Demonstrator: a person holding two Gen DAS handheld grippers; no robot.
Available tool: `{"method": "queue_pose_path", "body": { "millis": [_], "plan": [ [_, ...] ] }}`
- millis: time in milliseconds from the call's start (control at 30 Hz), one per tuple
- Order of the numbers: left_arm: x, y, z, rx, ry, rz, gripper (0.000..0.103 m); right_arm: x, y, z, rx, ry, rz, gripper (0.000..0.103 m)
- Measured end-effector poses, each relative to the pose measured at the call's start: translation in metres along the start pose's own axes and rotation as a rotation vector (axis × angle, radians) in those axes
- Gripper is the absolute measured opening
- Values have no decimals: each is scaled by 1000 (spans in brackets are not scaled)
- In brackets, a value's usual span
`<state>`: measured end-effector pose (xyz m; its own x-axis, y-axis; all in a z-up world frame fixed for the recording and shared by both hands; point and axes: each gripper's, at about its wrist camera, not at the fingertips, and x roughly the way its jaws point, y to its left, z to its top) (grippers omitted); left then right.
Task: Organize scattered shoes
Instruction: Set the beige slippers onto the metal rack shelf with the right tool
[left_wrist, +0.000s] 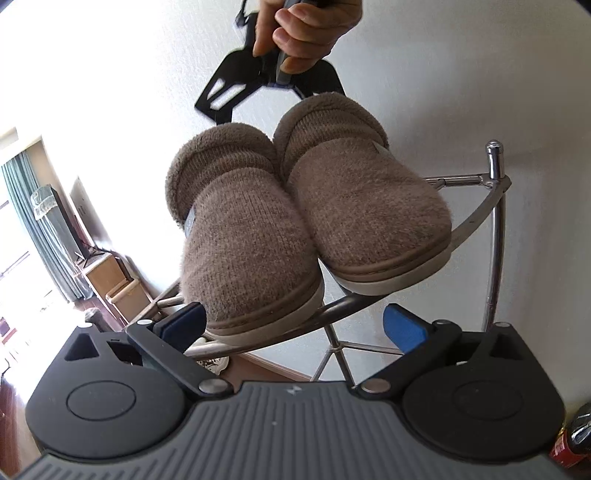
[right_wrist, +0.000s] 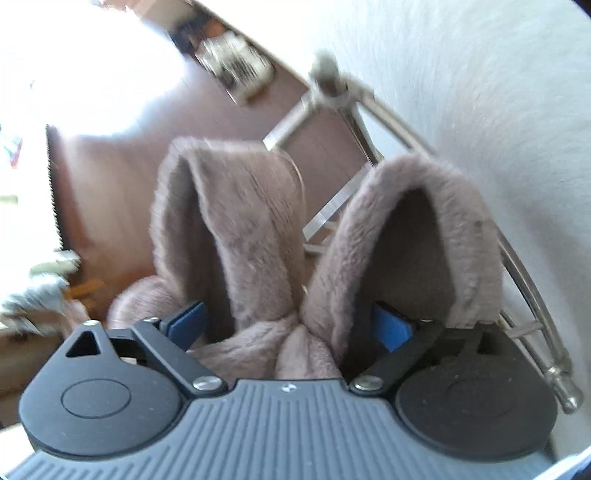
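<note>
Two brown fuzzy slippers sit side by side on the top tier of a chrome corner rack (left_wrist: 476, 218), toes toward the left wrist camera: the left slipper (left_wrist: 243, 254) and the right slipper (left_wrist: 362, 221). My left gripper (left_wrist: 293, 321) is open just below their toes, and its left pad is beside the left slipper's sole. A hand (left_wrist: 306, 33) holds the right gripper behind the heels. In the right wrist view the right gripper (right_wrist: 290, 325) stands open. One pad is inside each slipper's opening, with the inner heel walls (right_wrist: 291, 332) between them and not pressed.
A white wall backs the rack. The rack's upright post (left_wrist: 495, 158) rises at the right. A pale sneaker (left_wrist: 214, 363) lies on a lower tier. A red can (left_wrist: 570, 443) stands at the bottom right. A wooden cabinet and a bin (left_wrist: 122, 295) stand at the left on dark wooden floor.
</note>
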<state>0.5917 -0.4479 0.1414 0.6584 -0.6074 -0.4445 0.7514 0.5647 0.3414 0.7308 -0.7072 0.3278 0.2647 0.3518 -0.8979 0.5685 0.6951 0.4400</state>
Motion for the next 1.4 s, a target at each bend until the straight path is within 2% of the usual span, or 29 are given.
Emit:
{"method": "queue_pose_path", "body": {
  "millis": [33, 67, 133, 167, 233, 333, 367, 433, 500, 600, 667, 733, 800, 867, 933, 1167, 1200, 1400],
  "plan": [
    [-11, -3, -1, 3, -6, -5, 103, -6, -32, 2, -19, -83, 25, 95],
    [-21, -6, -2, 6, -12, -11, 103, -4, -55, 20, -42, -144, 42, 95],
    [20, 6, -5, 23, -15, -18, 103, -40, -69, 70, -114, -238, 63, 96],
    [34, 8, -6, 33, -11, -20, 103, -57, -78, 75, -169, -297, 70, 100],
    [72, 10, -2, 54, -3, -19, 103, -63, -101, 10, -311, -426, 51, 102],
    [80, 15, -4, 68, 23, -6, 103, -58, -138, -32, -397, -526, -3, 102],
    [88, 15, -2, 71, 28, -4, 103, -57, -145, -60, -422, -558, -21, 102],
    [98, 19, 4, 72, 28, -4, 103, -49, -142, -95, -433, -580, -34, 102],
    [108, 21, 7, 75, 32, -16, 103, -25, -158, -125, -441, -569, -60, 102],
    [123, 23, 11, 94, 25, -49, 103, 25, -173, -141, -441, -565, -73, 102],
    [141, 25, 15, 85, 16, -46, 103, 55, -165, -147, -447, -597, -76, 97],
    [143, 25, 17, 66, 9, -41, 103, 83, -174, -134, -455, -631, -91, 94],
    [162, 28, 25, 38, 5, -11, 103, 86, -189, -107, -454, -641, -100, 92],
    [168, 31, 28, 42, 12, 27, 103, 84, -197, -94, -451, -658, -107, 91],
    [174, 29, 29, 47, 11, 34, 103, 104, -179, -76, -451, -661, -105, 91],
    [226, 42, 36, 81, -2, 30, 103, 99, -179, -49, -461, -668, -94, 91],
    [219, 42, 37, 84, -4, 30, 103, 97, -179, -45, -467, -672, -95, 91],
    [236, 54, 36, 86, -7, 38, 103, 97, -178, -25, -530, -693, -112, 91]
  ]
}}
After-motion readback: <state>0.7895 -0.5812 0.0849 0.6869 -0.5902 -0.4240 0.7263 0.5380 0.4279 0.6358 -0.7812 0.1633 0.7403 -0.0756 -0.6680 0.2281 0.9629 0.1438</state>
